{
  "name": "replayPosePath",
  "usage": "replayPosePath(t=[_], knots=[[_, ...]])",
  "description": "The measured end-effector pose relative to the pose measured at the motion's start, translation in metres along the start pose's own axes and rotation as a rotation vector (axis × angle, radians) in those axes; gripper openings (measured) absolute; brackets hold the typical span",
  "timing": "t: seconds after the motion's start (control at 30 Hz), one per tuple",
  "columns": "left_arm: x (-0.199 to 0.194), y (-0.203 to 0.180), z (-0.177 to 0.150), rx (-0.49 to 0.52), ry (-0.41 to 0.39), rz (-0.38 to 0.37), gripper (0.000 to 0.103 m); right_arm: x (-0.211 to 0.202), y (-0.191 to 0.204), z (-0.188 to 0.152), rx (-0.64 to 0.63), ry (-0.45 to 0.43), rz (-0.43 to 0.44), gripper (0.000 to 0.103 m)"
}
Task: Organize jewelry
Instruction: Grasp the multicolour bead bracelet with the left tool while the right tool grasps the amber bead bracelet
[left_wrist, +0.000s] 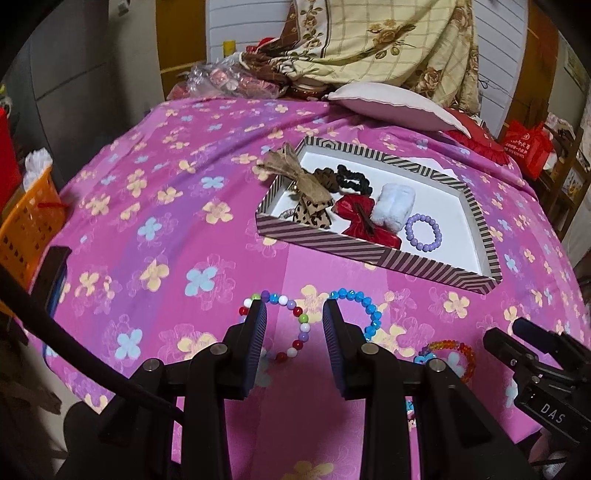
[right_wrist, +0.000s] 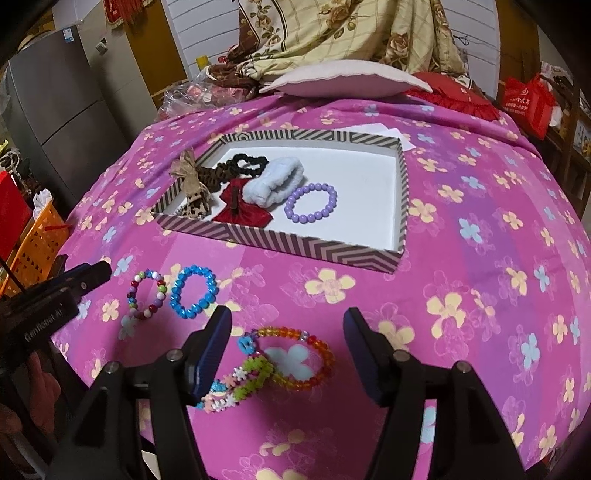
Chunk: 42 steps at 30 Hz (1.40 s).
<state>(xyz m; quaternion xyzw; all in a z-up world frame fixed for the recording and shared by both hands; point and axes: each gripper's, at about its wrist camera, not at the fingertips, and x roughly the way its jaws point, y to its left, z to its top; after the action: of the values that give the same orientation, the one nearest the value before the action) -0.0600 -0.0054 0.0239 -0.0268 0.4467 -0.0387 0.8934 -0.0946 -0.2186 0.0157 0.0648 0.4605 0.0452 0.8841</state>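
A striped tray (left_wrist: 373, 254) (right_wrist: 295, 245) holds hair ties, a red bow (right_wrist: 240, 212), a white fluffy band (right_wrist: 273, 179) and a purple bead bracelet (left_wrist: 422, 232) (right_wrist: 311, 203). On the pink cloth lie a multicolour bead bracelet (left_wrist: 295, 325) (right_wrist: 146, 293), a blue bead bracelet (left_wrist: 364, 306) (right_wrist: 192, 291), an orange-red bracelet (right_wrist: 314, 358) (left_wrist: 454, 350) and a pastel flower bracelet (right_wrist: 240, 384). My left gripper (left_wrist: 294, 306) is open over the multicolour and blue bracelets. My right gripper (right_wrist: 286, 321) is open above the orange-red bracelet.
A pale pink pillow (left_wrist: 391, 103) (right_wrist: 343, 79) and a floral blanket (left_wrist: 380, 40) lie at the back. An orange basket (left_wrist: 29, 225) (right_wrist: 37, 240) stands off the left edge. A red bag (left_wrist: 528, 147) (right_wrist: 528, 103) sits at the right.
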Motion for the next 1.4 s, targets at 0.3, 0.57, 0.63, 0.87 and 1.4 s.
replayPosePath(t=[0.3,0.57,0.63,0.87,1.4], knots=[[0.016,0.037,-0.003,-0.108,0.079,-0.036,0.044,0.015,-0.023,-0.016,0.031,0.055,-0.022,0.067],[0.031,0.055,-0.006,-0.173,0.136,-0.056,0.044,0.028,-0.028,-0.024,0.014,0.086,-0.029,0.067],[0.033,0.056,-0.006,-0.177,0.143,-0.063,0.044,0.031,-0.031,-0.026,0.014,0.094,-0.038,0.067],[0.046,0.064,0.0,-0.216,0.192,-0.086,0.044,0.034,-0.035,-0.028,0.016,0.105,-0.041,0.067],[0.079,0.065,-0.008,-0.209,0.265,-0.002,0.044,0.051,-0.034,-0.027,-0.084,0.117,-0.1,0.061]])
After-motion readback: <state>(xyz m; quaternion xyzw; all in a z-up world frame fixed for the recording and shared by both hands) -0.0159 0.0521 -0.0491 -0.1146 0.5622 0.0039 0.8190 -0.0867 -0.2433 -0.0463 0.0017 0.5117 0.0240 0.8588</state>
